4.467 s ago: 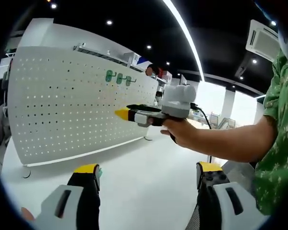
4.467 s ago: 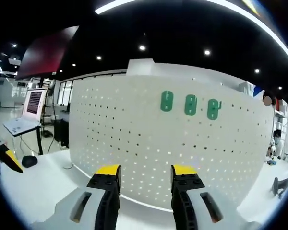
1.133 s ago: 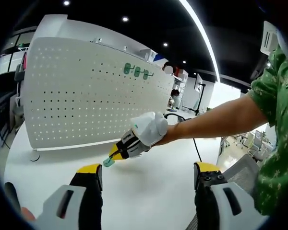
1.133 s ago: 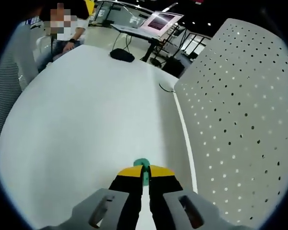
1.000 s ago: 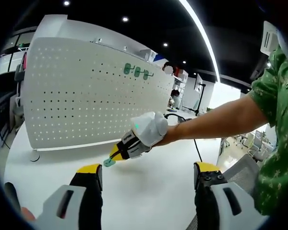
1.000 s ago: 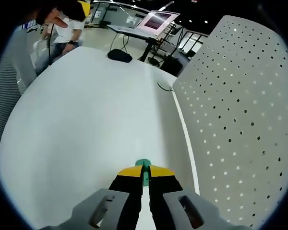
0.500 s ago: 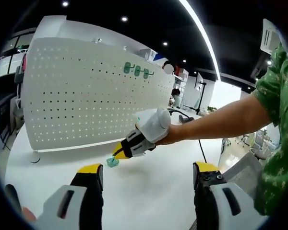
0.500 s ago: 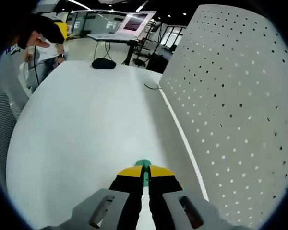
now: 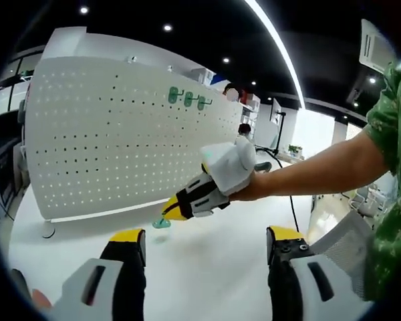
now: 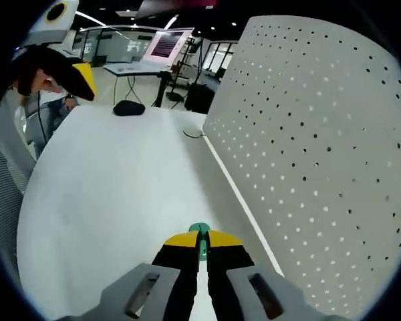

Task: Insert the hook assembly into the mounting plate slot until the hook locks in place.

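Task status: pick-up appears done; insertion not yet made. The hook assembly [image 10: 199,242] is held, not seated in the mounting plate [image 9: 113,144].
Right gripper [image 10: 199,246]: fingers pressed together on the green hook assembly, a small green tip showing above the yellow pads. In the left gripper view the right gripper [image 9: 177,208] sits at centre, with the hook assembly [image 9: 162,223] hanging at its tip, low and close to the worktop [image 9: 200,261].
Left gripper [image 9: 204,244]: fingers spread wide, nothing between them, low at 6 o'clock of its own view.
Hook assembly position: in front of the mounting plate and apart from it; no contact seen.
Mounting plate: white perforated board standing upright on the worktop, occupying 9 to 12 o'clock in the left gripper view and 1 to 4 o'clock in the right gripper view [image 10: 321,154].
Hooks already mounted: three green hooks [image 9: 186,99] in a row near the plate's upper edge, at about 12 o'clock.
Work remaining (judgement): raise the hook to a free slot, align, press home until it locks.
Obstructions: none seen between hook and plate; the target slot cannot be identified.
Surroundings: black mouse [image 10: 128,107] and a thin cable [image 10: 192,134] at the far end of the worktop; a monitor [image 10: 164,45] on a stand beyond; the person's forearm [image 9: 314,174] and a green patterned sleeve [image 9: 395,127] at 3 o'clock.
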`<state>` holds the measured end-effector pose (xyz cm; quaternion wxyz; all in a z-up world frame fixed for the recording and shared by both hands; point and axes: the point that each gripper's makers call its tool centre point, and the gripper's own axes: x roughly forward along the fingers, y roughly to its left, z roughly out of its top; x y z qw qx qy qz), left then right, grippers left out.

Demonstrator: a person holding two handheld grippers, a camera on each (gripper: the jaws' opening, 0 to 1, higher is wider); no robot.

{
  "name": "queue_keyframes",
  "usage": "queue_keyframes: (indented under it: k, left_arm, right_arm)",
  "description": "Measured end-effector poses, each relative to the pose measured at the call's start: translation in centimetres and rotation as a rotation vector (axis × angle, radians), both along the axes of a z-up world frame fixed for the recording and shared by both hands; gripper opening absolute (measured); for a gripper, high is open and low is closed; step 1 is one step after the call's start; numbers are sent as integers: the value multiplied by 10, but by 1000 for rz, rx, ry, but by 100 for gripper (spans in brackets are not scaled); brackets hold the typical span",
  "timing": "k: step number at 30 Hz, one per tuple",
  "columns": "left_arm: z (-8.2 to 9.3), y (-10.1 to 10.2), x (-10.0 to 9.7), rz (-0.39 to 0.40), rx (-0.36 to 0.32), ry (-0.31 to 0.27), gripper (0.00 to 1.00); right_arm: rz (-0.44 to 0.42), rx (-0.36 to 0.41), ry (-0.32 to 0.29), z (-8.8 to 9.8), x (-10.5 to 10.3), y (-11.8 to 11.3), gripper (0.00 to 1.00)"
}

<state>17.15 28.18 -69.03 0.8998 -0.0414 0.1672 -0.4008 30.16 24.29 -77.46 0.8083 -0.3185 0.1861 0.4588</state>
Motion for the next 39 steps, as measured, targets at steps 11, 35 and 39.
queue_keyframes:
  k: [11, 35, 39]
  left_arm:
    - [2, -3, -10, -28, 5, -5, 74]
    - [27, -5, -26, -69, -2, -66, 75]
    - [36, -5, -29, -73, -13, -89, 75]
  right_arm:
    - [-106, 93, -34, 30, -4, -9, 2]
    - [-345, 475, -256, 152, -18, -21, 2]
    - [-380, 516, -297, 166, -20, -26, 2]
